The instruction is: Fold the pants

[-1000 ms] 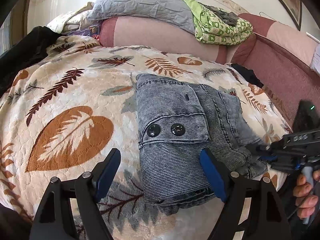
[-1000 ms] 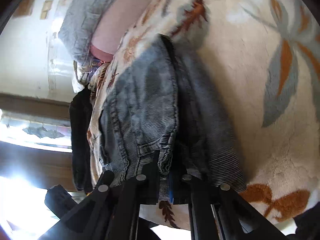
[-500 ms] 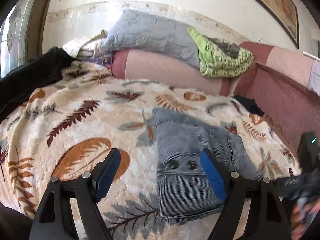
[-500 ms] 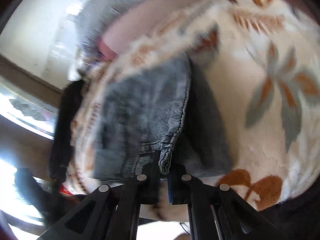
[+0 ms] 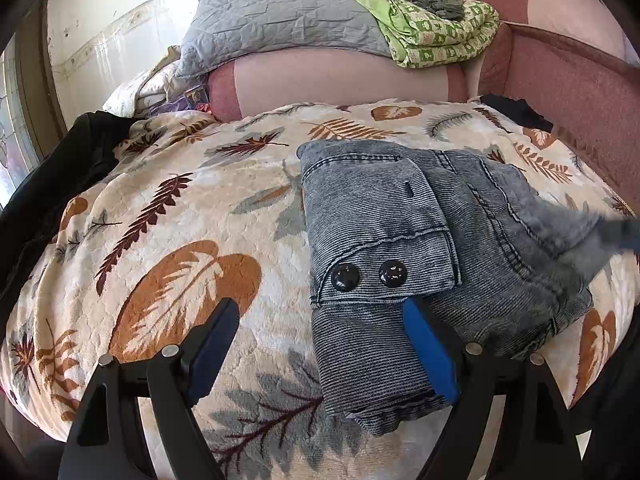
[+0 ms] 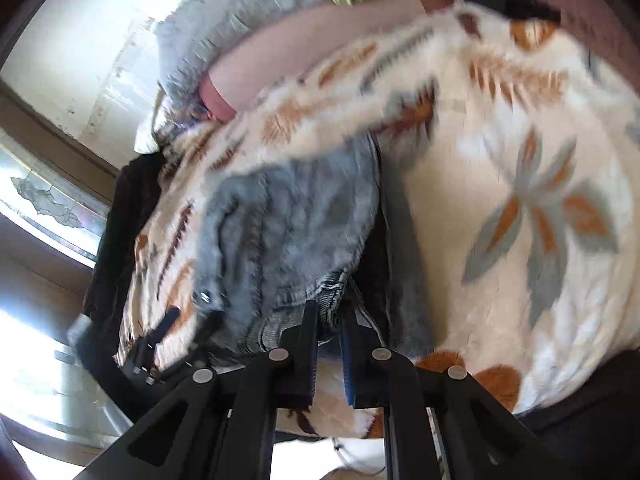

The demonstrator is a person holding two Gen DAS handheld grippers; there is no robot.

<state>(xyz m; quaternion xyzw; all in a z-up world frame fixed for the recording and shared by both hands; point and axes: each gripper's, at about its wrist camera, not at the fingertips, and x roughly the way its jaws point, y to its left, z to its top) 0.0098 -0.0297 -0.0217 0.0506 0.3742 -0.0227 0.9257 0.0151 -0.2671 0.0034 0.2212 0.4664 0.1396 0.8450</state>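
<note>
Right of centre in the left wrist view, the folded pants [image 5: 404, 248] lie on the bed's leaf-print blanket [image 5: 168, 240], a flap with two black buttons [image 5: 368, 274] turned up on top. The left gripper [image 5: 320, 344] hangs low in the frame with its jaws spread wide and empty, its right blue pad over the near edge of the denim, though whether it touches is hard to say. A second ago the right gripper [image 6: 329, 344] was clenched on a hem at the bundle's right edge; now its jaws have just begun to part, and in the right wrist view a narrow gap shows between the pads with the hem [image 6: 334, 288] sitting just ahead of them, apparently let go, though motion blur makes that uncertain. That gripper has also lifted away from the bed since then. By the look of it the last fold is laid down and the task is near its end, with perhaps only a smoothing of the loose right-hand layers left.
</note>
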